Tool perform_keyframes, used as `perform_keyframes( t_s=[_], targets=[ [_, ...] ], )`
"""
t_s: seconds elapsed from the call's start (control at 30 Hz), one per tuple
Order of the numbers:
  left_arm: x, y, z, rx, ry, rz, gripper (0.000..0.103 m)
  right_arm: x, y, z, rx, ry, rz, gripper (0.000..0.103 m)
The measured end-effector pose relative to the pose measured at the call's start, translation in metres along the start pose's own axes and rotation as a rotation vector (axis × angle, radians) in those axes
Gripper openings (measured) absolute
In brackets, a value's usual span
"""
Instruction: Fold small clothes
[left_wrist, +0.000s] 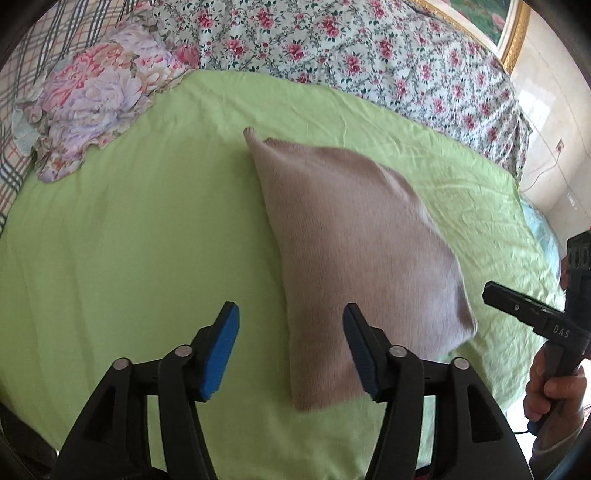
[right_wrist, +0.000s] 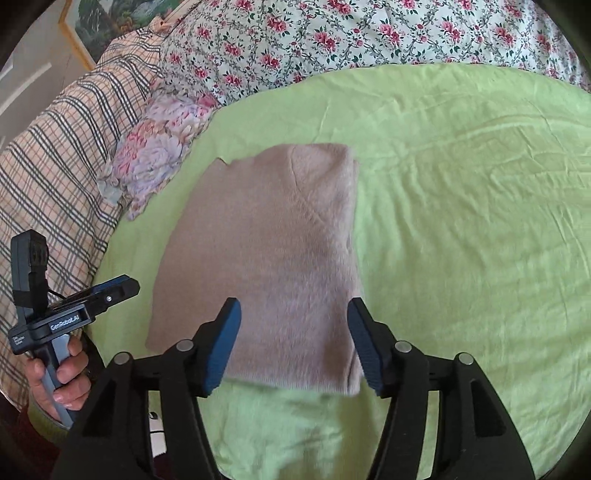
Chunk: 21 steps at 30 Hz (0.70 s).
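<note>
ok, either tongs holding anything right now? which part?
Nothing is held. The left tongs and the right tongs are both open above the bed, with the folded pink sweater lying free on the green sheet.

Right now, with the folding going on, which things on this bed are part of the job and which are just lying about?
Part of the job:
- pink knitted garment, folded on the green sheet
- left hand-held gripper, open, empty
- right hand-held gripper, open, empty

Just lying about:
- frilled floral cloth
- rose-print quilt
- checked blanket
- framed picture
</note>
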<state>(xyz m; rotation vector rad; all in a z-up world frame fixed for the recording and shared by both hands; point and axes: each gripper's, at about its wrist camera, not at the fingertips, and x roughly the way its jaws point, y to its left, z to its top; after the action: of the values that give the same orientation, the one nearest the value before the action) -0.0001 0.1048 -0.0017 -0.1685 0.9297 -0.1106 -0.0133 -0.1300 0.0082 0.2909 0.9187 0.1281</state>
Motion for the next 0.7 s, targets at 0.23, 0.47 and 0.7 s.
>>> perform_keyframes(
  t_s=[0.23, 0.47, 0.7],
  targets=[
    [-0.002, -0.008, -0.038, 0.027, 0.049, 0.062, 0.068, -0.011, 0.013, -0.035, -0.062, 0.015, -0.053, 0.079],
    [-0.01, -0.013, -0.061, 0.1, 0.062, 0.132, 0.075, -0.018, 0.024, -0.065, -0.148, -0.006, -0.098, 0.088],
    [-0.019, -0.018, -0.075, 0.162, 0.056, 0.193, 0.081, -0.016, 0.028, -0.079, -0.17, 0.042, -0.048, 0.088]
  ],
)
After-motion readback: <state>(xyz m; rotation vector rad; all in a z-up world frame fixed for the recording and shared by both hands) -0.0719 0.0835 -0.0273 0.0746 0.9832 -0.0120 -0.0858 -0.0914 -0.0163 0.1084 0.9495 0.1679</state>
